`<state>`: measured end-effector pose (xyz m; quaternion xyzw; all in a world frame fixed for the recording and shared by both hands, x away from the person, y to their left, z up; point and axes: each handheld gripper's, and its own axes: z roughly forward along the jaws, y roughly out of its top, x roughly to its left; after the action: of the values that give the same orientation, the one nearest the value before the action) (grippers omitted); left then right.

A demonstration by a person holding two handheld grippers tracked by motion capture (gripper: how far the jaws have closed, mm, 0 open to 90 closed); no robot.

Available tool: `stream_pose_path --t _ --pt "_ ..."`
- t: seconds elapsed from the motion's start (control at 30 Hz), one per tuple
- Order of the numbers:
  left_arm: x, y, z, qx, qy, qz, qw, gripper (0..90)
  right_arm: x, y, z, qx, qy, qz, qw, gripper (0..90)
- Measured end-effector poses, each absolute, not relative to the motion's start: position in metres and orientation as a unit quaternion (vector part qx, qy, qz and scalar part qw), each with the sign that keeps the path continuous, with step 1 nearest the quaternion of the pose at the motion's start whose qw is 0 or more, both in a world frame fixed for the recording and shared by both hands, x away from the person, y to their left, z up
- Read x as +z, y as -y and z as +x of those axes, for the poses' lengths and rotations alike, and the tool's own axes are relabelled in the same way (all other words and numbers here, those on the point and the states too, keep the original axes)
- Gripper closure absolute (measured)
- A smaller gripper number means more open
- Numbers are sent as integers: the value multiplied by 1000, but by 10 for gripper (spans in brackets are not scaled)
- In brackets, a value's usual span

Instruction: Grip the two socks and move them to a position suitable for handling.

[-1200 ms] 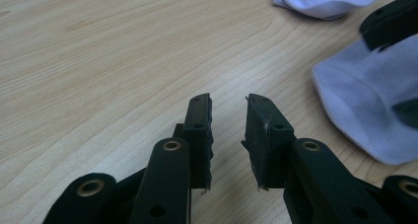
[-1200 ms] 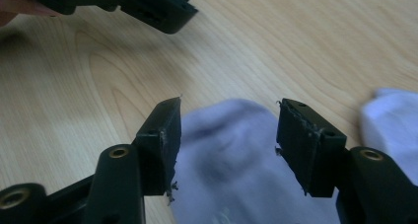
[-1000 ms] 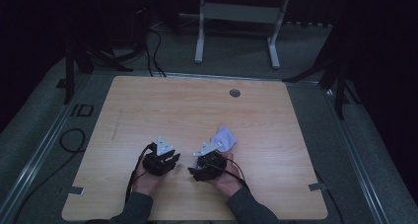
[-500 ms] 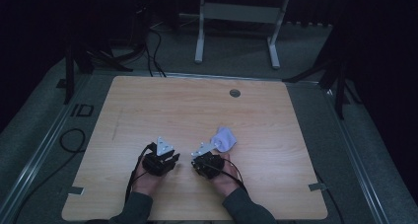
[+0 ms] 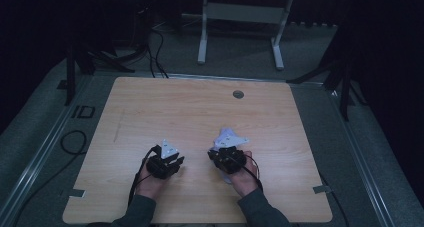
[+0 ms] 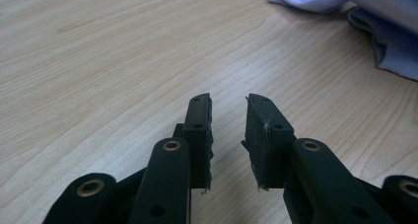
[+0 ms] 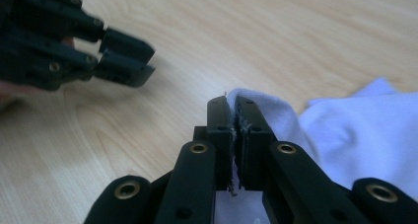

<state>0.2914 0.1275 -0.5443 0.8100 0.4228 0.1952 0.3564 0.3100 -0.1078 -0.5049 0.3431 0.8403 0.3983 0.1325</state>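
A white cloth [image 5: 224,137] lies crumpled on the wooden table [image 5: 200,112], near the front edge. My right gripper [image 5: 220,155] is shut on a fold of the cloth's edge; in the right gripper view the fabric [image 7: 365,130] bulges out beside the closed jaws of that gripper [image 7: 232,103]. My left gripper [image 5: 176,160] rests a little to the left with its jaws apart and nothing between them. In the left gripper view that gripper [image 6: 228,98] points over bare wood, with the cloth [image 6: 389,41] at the upper right. The right gripper view has the left gripper [image 7: 143,58] at its upper left.
A small round grommet [image 5: 238,94] sits near the table's far edge. Cables [image 5: 75,142] run along the floor to the left. A metal stand [image 5: 240,27] rises behind the table. Bare wood stretches across the far half.
My right gripper has shifted a little to the right and away from the front edge, and the cloth beside it has shifted with it. The left gripper has stayed put.
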Motion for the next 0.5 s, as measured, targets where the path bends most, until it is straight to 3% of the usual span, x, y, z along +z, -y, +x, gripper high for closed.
stream_pose_path --t 0.5 --pt "-543 -105 286 166 -391 819 385 743 -488 151 314 427 -809 382 132 858"
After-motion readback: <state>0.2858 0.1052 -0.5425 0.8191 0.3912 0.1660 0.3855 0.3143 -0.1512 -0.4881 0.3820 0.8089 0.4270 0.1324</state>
